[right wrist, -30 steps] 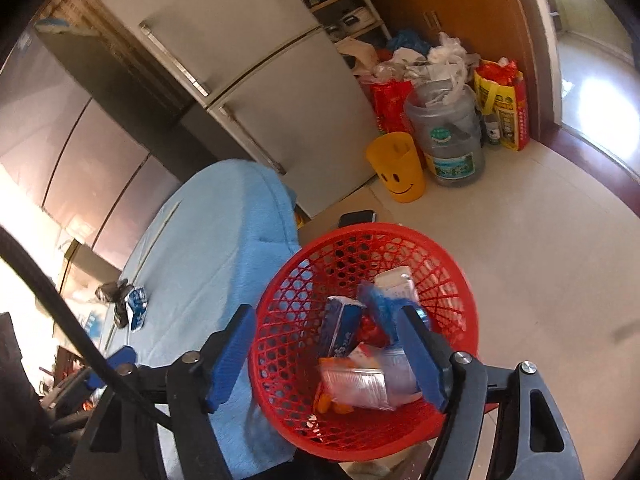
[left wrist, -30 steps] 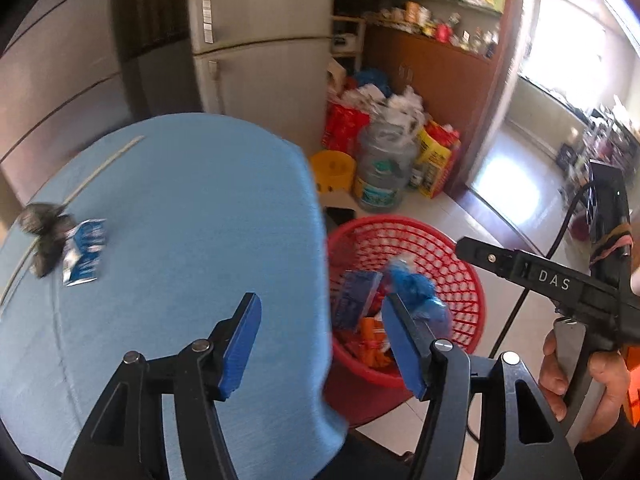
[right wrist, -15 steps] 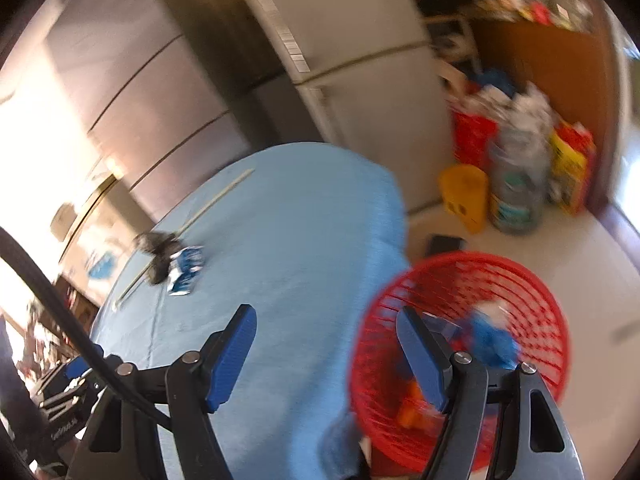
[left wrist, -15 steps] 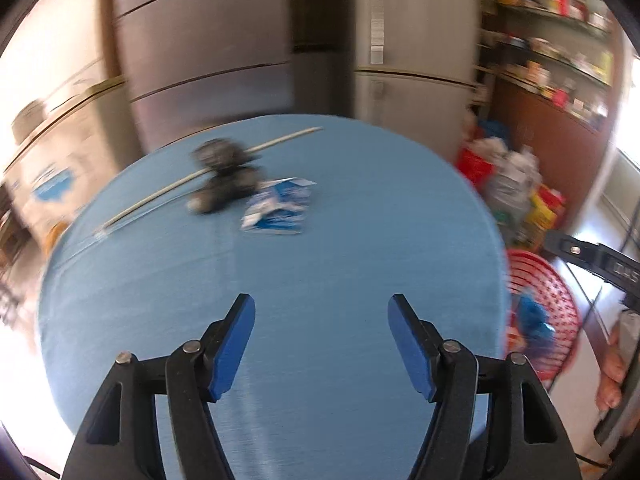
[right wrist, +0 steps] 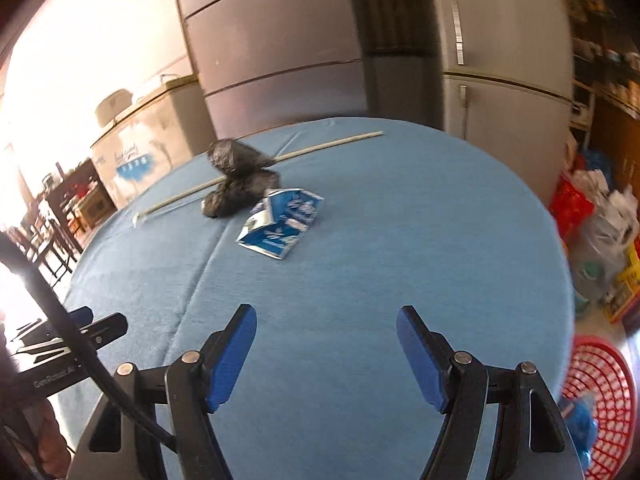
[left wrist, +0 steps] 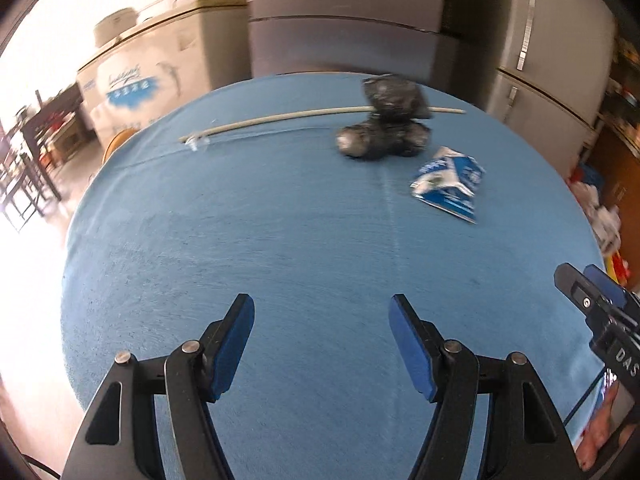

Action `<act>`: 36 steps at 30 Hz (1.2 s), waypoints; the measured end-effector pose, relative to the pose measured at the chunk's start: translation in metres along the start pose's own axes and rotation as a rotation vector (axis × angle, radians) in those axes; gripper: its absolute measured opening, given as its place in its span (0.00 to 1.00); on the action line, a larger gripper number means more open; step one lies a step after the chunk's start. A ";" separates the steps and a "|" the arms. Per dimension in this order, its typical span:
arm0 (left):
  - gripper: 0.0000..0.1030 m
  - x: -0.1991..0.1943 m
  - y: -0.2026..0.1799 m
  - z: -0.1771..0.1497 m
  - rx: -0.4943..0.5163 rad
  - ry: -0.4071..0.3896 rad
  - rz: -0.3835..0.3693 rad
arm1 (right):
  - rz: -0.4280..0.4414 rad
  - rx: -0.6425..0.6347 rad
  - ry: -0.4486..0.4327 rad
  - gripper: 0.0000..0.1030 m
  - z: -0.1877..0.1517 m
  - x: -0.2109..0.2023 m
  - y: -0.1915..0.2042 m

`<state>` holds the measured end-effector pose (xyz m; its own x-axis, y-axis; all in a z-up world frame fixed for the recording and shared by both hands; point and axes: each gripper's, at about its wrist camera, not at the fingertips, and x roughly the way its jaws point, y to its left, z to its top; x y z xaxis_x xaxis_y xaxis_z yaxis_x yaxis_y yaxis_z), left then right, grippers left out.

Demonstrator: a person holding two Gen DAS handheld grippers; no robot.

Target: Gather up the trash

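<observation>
While both tools face the round blue tablecloth (left wrist: 280, 240), you carry nothing: your left gripper (left wrist: 322, 344) has its blue pads spread apart over bare cloth, and your right gripper (right wrist: 326, 350) stands equally wide and empty. That makes sense, since the remaining trash sits well ahead of both, toward the far side of the table. A crumpled black plastic bag (left wrist: 386, 120) lies across a thin pale stick (left wrist: 280, 118), and a flattened blue-and-white carton (left wrist: 450, 184) rests just beside the bag, nearer your right tool. The red mesh basket (right wrist: 600, 404) waits on the floor at the table's right edge, already holding some blue scrap, so it is likely the drop point. Open jaws suit a reach toward either piece.
</observation>
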<state>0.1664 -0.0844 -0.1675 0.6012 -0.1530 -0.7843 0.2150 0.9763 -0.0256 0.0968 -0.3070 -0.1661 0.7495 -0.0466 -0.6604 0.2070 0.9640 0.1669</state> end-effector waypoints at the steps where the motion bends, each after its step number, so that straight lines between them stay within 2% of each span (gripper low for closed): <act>1: 0.68 0.003 0.003 0.002 -0.011 -0.002 0.007 | -0.004 -0.015 -0.003 0.74 0.001 0.003 0.005; 7: 0.68 0.025 0.010 0.008 -0.053 0.016 0.039 | -0.020 -0.107 -0.016 0.74 0.008 0.023 0.030; 14: 0.68 0.044 0.011 0.009 -0.059 0.052 0.064 | -0.039 -0.126 0.012 0.74 0.008 0.042 0.040; 22: 0.69 0.052 0.011 0.009 -0.060 0.047 0.086 | -0.056 -0.160 0.027 0.74 0.006 0.055 0.048; 26: 0.78 0.055 0.012 0.009 -0.064 0.030 0.091 | -0.053 -0.144 0.052 0.74 0.007 0.062 0.047; 31: 0.80 0.058 0.013 0.010 -0.070 0.018 0.086 | -0.057 -0.117 0.093 0.74 0.007 0.071 0.042; 36: 0.93 0.063 0.011 0.011 -0.061 0.034 0.080 | -0.051 -0.061 0.150 0.74 0.007 0.083 0.034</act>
<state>0.2154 -0.0854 -0.2105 0.5878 -0.0703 -0.8059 0.1197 0.9928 0.0007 0.1709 -0.2802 -0.2102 0.6359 -0.0605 -0.7694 0.2005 0.9757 0.0890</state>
